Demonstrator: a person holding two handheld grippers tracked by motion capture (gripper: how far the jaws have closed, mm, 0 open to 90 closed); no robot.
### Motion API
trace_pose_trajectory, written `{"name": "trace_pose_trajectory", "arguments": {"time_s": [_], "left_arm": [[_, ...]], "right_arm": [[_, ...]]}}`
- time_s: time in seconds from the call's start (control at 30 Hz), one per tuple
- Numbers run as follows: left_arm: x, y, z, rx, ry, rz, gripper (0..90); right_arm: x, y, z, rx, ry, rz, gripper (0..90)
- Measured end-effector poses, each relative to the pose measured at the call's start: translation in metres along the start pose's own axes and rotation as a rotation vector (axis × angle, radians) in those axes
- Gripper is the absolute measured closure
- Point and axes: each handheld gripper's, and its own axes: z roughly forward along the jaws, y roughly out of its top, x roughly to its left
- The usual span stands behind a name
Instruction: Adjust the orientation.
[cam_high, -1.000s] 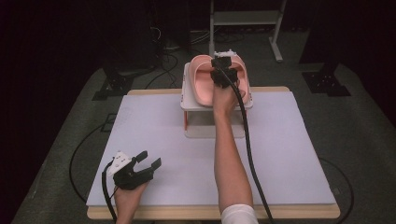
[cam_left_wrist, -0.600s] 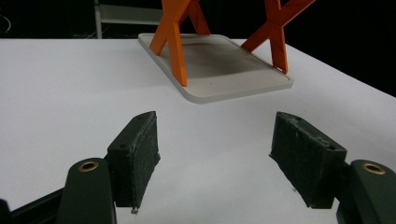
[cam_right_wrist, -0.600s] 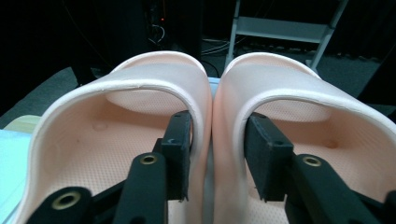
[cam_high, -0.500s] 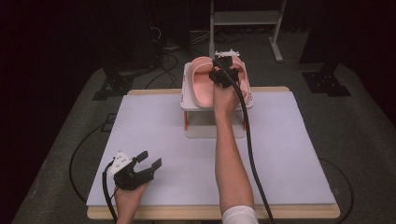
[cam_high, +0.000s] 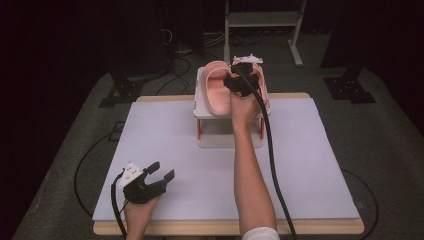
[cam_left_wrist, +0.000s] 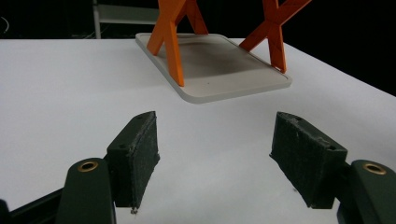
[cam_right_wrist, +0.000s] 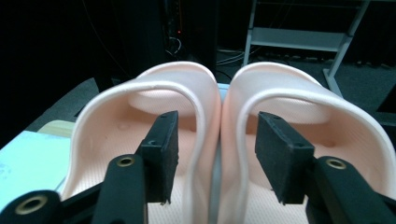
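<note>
– Since a second ago, has anything moved?
– Barely; right gripper (cam_right_wrist: 215, 154) stays over the slippers (cam_high: 220, 90) on the rack (cam_high: 202, 107), jaws spread astride their touching inner edges.
– Progress?
– Nothing pinched or lifted yet; left gripper (cam_high: 161, 174) rests spread, empty

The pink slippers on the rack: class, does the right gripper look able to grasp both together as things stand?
Probably yes. In the right gripper view the right gripper is open, one jaw inside each of the pink slippers, straddling their two touching inner walls. Nothing lies between the jaws and those walls, so closing should pinch both.
</note>
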Motion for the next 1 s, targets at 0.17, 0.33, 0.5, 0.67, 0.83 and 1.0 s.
{"name": "trace_pose_trajectory", "arguments": {"time_s": [0.17, 0.33, 0.5, 0.67, 0.83, 1.0], "left_arm": [[0.0, 0.0, 0.001, 0.007, -0.003, 0.007, 30.8], [-0.002, 0.0, 0.004, 0.007, -0.008, 0.005, 30.7], [-0.003, 0.0, 0.007, 0.012, -0.014, 0.012, 30.5], [-0.002, 0.001, 0.007, 0.015, -0.017, 0.021, 30.2], [-0.003, 0.002, 0.01, 0.016, -0.021, 0.027, 29.9], [-0.005, 0.001, 0.011, 0.022, -0.024, 0.028, 29.6]], "right_arm": [[-0.004, -0.004, -0.005, -0.005, 0.009, 0.0, 46.7], [-0.009, -0.01, -0.014, -0.023, 0.031, 0.017, 44.4], [-0.015, -0.014, -0.025, -0.038, 0.06, 0.027, 42.6], [-0.022, -0.021, -0.038, -0.061, 0.09, 0.038, 41.1], [-0.029, -0.027, -0.05, -0.078, 0.123, 0.034, 39.6], [-0.032, -0.033, -0.063, -0.095, 0.159, 0.042, 38.6]]}}
